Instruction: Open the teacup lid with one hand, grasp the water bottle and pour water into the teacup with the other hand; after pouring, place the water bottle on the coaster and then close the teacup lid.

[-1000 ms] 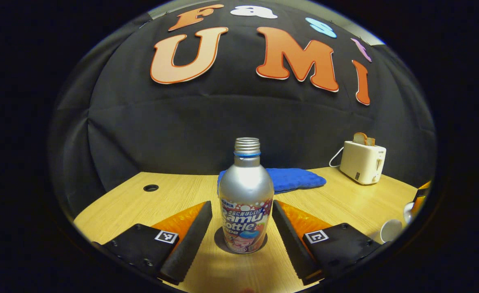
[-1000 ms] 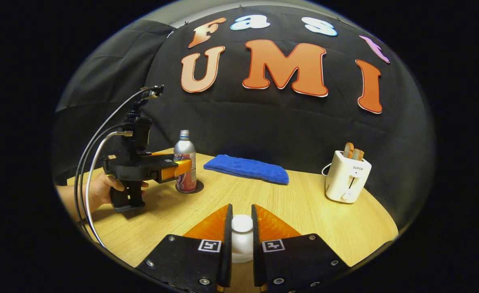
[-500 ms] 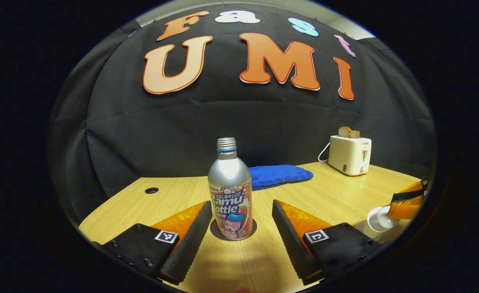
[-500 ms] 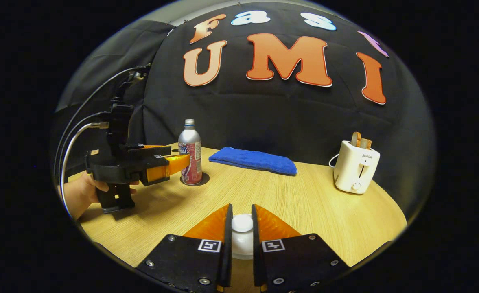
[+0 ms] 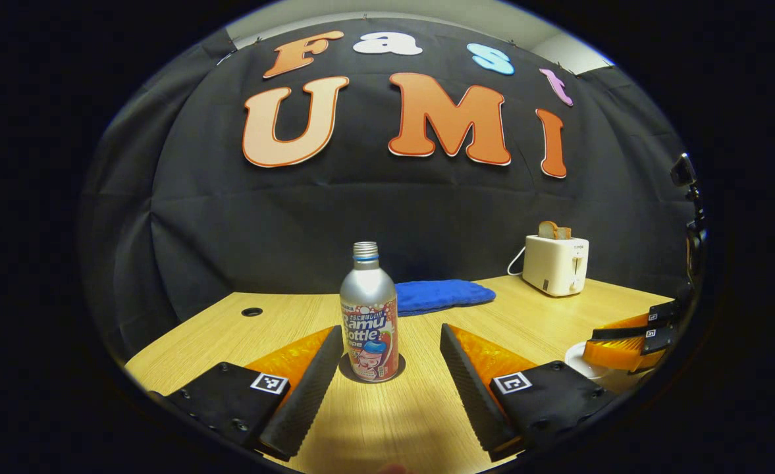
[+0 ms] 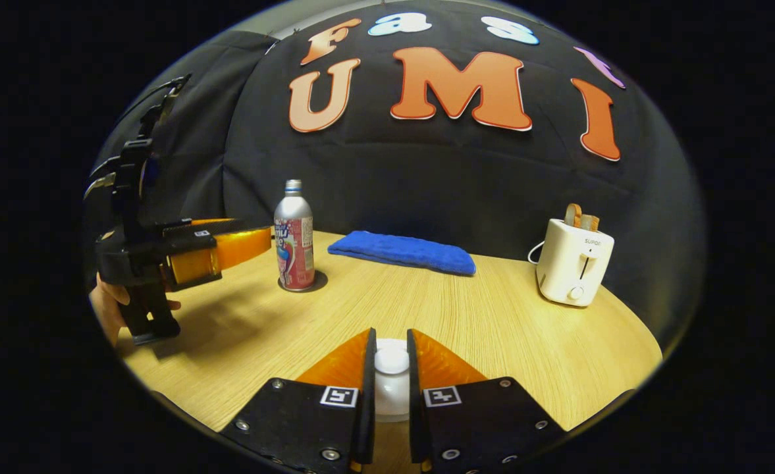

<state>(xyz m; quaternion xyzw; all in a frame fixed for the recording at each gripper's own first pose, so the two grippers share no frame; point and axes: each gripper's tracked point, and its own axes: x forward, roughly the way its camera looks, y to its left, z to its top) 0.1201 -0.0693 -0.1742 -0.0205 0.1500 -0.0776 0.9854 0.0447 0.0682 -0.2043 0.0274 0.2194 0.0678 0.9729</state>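
The silver water bottle (image 5: 369,313) stands upright on a dark round coaster (image 5: 346,370). My left gripper (image 5: 390,329) is open, its fingers wide apart just short of the bottle and not touching it. The right gripper view also shows the left gripper (image 6: 249,240) beside the bottle (image 6: 293,237), held by a hand (image 6: 107,306). My right gripper (image 6: 390,334) is shut on the knob of the white teacup lid (image 6: 392,361). In the left gripper view, the right gripper (image 5: 614,342) sits low over the white teacup (image 5: 585,362). Whether the lid is seated I cannot tell.
A blue cloth (image 6: 403,252) lies at the back of the wooden table (image 6: 492,329). A white toaster (image 6: 573,270) holding bread stands at the back right. A cable hole (image 5: 251,311) is in the tabletop at the far left.
The left gripper has drawn back from the bottle, which stays on the coaster. The right gripper with the lid has come down over the teacup.
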